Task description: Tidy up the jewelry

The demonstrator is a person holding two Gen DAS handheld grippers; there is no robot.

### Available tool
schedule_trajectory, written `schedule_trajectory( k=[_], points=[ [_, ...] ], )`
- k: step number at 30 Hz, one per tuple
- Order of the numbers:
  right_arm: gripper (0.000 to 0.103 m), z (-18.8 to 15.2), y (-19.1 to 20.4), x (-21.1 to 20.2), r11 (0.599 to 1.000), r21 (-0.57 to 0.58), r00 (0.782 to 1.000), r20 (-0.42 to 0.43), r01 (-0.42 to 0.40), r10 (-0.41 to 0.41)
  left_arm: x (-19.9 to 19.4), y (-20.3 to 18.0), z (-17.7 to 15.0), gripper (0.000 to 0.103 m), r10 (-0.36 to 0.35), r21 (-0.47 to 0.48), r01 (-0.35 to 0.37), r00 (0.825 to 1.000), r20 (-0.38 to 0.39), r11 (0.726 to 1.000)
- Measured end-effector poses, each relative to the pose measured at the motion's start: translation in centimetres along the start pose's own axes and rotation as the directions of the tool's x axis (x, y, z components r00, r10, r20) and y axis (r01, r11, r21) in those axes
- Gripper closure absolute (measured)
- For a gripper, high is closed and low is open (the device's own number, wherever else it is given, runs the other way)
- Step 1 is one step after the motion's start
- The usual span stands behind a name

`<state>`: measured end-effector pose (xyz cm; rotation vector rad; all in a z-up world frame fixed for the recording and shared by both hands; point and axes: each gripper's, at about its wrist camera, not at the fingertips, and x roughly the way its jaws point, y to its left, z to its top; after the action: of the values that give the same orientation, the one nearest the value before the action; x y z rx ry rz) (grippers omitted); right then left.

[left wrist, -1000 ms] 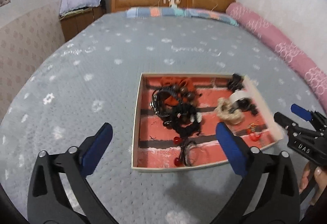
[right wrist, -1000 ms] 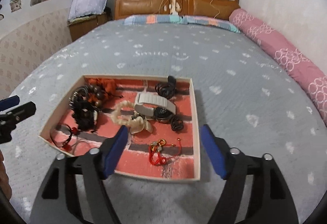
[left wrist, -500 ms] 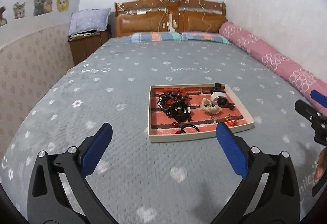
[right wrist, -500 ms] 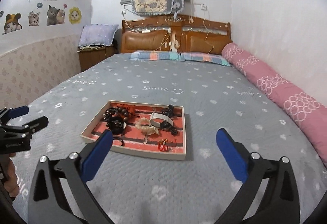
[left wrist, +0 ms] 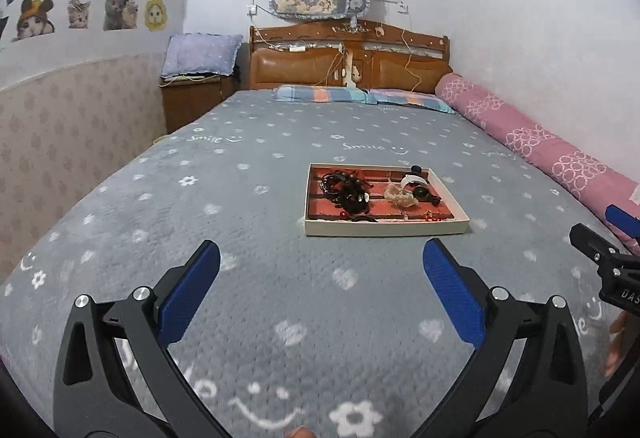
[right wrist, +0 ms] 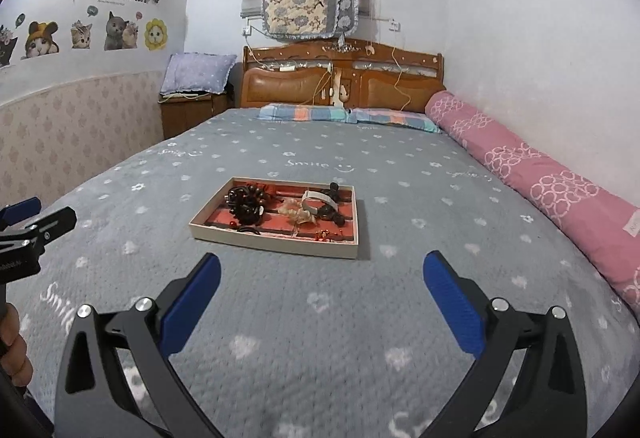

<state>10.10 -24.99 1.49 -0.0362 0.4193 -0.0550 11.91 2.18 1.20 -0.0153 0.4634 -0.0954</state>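
Note:
A shallow cream tray (left wrist: 384, 228) with a red brick-pattern lining lies on the grey bed; it also shows in the right wrist view (right wrist: 272, 240). In it are a dark bead pile (left wrist: 348, 194) on the left, a white watch band (left wrist: 412, 180), a cream scrunchie (left wrist: 400, 198) and a small red charm (left wrist: 432, 215) at the front right. My left gripper (left wrist: 320, 278) is open and empty, well short of the tray. My right gripper (right wrist: 320, 286) is open and empty, also short of the tray.
The grey flowered bedspread (left wrist: 280, 278) fills the foreground. A pink rolled quilt (left wrist: 540, 146) lies along the right wall. Pillows and a wooden headboard (left wrist: 348, 58) stand at the back, a nightstand (left wrist: 192, 98) at the back left.
Both grippers have pulled back and up from the tray, which was close under them a second ago and now sits far off. Both stay open.

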Motion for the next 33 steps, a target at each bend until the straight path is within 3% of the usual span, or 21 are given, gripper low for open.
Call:
schedule_trajectory(
  k=[10,20,33],
  points=[
    [0.004,-1.6,0.6,-6.0,0.999,0.017,0.998,0.059,-0.030,0.029,-6.2,-1.1,-1.4,0.005,0.003,0.000,-0.003,0.996,0.084,1.000],
    [0.004,-1.7,0.9,-9.5,0.999,0.048,0.987,0.160,-0.010,0.002,-9.9,-2.7,-1.4,0.005,0.015,0.024,-0.021,0.978,0.207,0.999],
    [0.004,-2.0,0.7,-10.1,0.997,0.065,0.985,0.164,0.043,-0.054,-10.3,-3.1,-1.4,0.005,0.012,0.025,-0.018,0.978,0.208,1.000]
  ],
)
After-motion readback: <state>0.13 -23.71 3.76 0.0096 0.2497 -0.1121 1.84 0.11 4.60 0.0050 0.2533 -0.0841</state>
